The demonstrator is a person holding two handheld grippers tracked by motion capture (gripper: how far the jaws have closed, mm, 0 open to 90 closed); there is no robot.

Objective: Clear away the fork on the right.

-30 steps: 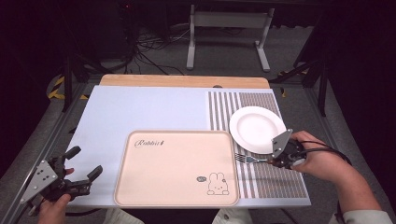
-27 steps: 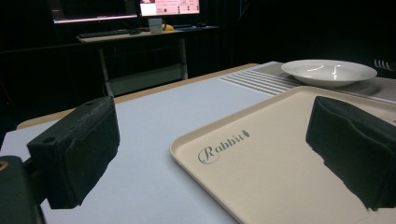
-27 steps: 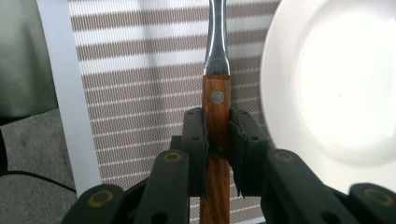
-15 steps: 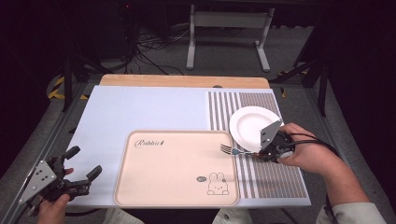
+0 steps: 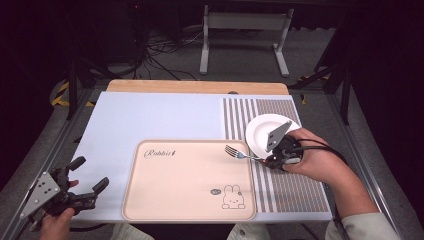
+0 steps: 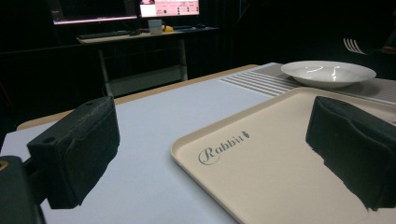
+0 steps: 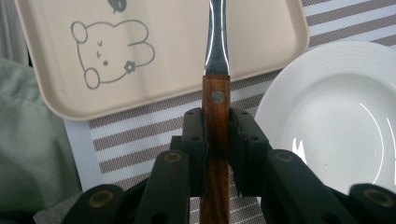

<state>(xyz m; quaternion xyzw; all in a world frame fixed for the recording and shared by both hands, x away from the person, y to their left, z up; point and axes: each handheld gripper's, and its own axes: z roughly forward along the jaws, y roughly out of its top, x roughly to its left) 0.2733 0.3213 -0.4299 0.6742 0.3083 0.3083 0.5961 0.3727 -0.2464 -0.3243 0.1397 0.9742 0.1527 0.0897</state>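
— Fork [image 5: 240,153]: how is it held?
— The right gripper [image 7: 216,140] clamps its wooden handle, tines out over the beige tray [image 5: 165,200], off the surface, probably for carrying.
— And the left gripper [image 5: 90,184]?
— Jaws spread, nothing between them, resting near the tray's left edge.
— The white plate [image 5: 257,132]?
— On the striped mat [image 5: 295,187], just beside the tray.

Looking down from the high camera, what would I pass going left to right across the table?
Left gripper with its jaws apart → beige rabbit tray → fork → right gripper shut on the fork handle, by the white plate.
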